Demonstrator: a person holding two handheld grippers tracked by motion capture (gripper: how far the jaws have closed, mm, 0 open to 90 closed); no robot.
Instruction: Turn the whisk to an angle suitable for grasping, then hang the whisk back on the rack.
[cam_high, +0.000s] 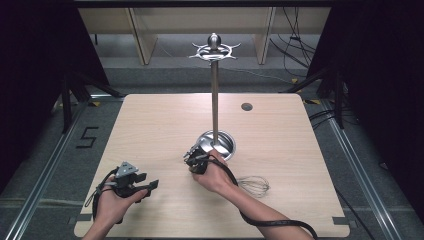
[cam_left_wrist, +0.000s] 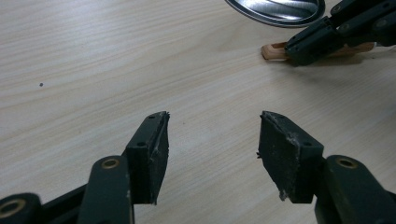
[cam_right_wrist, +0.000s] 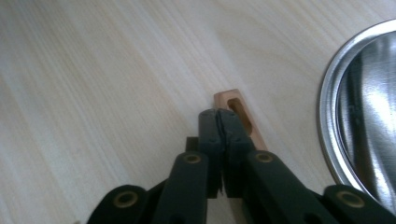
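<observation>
Right claw (cam_right_wrist: 218, 122) we see closed beside wooden handle (cam_right_wrist: 239, 115) near steel base (cam_right_wrist: 362, 112); left claw (cam_left_wrist: 212, 135) wide open, empty, over surface (cam_left_wrist: 93, 70)

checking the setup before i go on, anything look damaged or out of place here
The rubber pads on the left gripper are frayed and chipped at their edges, with bits of lint. Otherwise nothing stands out: the utensil stand is upright, and the whisk lies flat on the table.
</observation>
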